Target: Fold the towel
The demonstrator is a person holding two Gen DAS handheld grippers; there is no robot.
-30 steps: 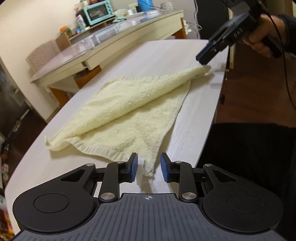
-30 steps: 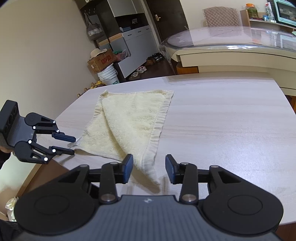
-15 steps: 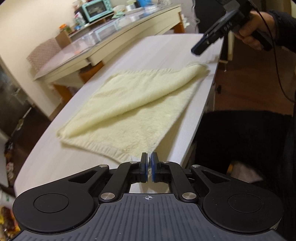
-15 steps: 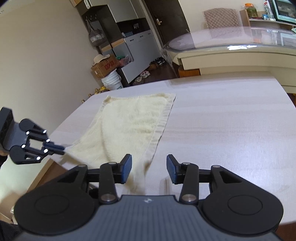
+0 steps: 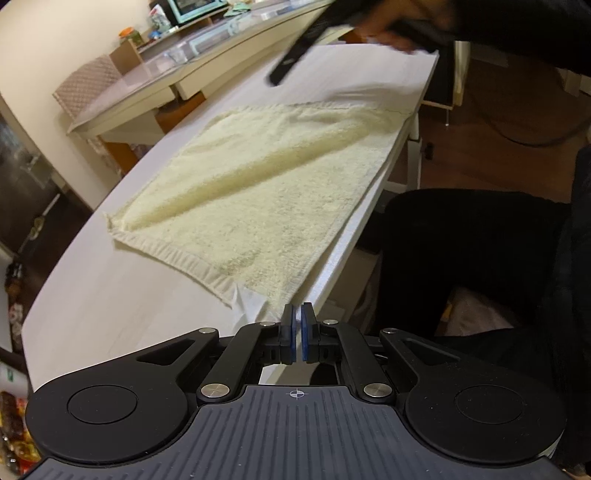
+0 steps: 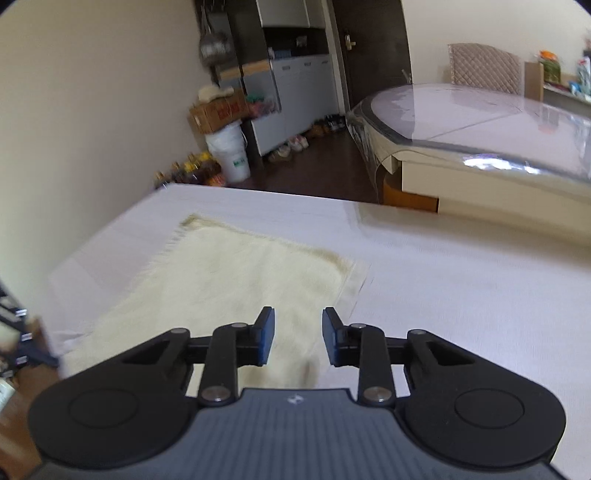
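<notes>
one pale yellow towel (image 5: 258, 192) lies on the white surface (image 5: 110, 295), spread out along the near edge, with a soft diagonal ridge of cloth running across it. looks like one layer is laid over another but cannot confirm from these views. its near hemmed corner sits just in front of the left tool (image 5: 296, 332).

left tool: pads pressed together, closed. a bit of white hem sits right at the tips, but whether cloth is actually pinched there is not clear; reads as closed on nothing.

right tool (image 6: 297, 341): jaws apart and closing, hovering over the towel's near end. nothing between the pads, just towel beneath. frame is blurred. in the left view it shows as a dark smear above the far corner, held by a person's hand (image 5: 391, 26).

step, my read: between folds, first fold laid down or being released, hands repositioning.

next move probably calls for both tools to take the two corners of one short edge, lift together, and carry them across to meet the opposite edge.

count: one towel, two tools, one surface in use, one hand visible.
</notes>
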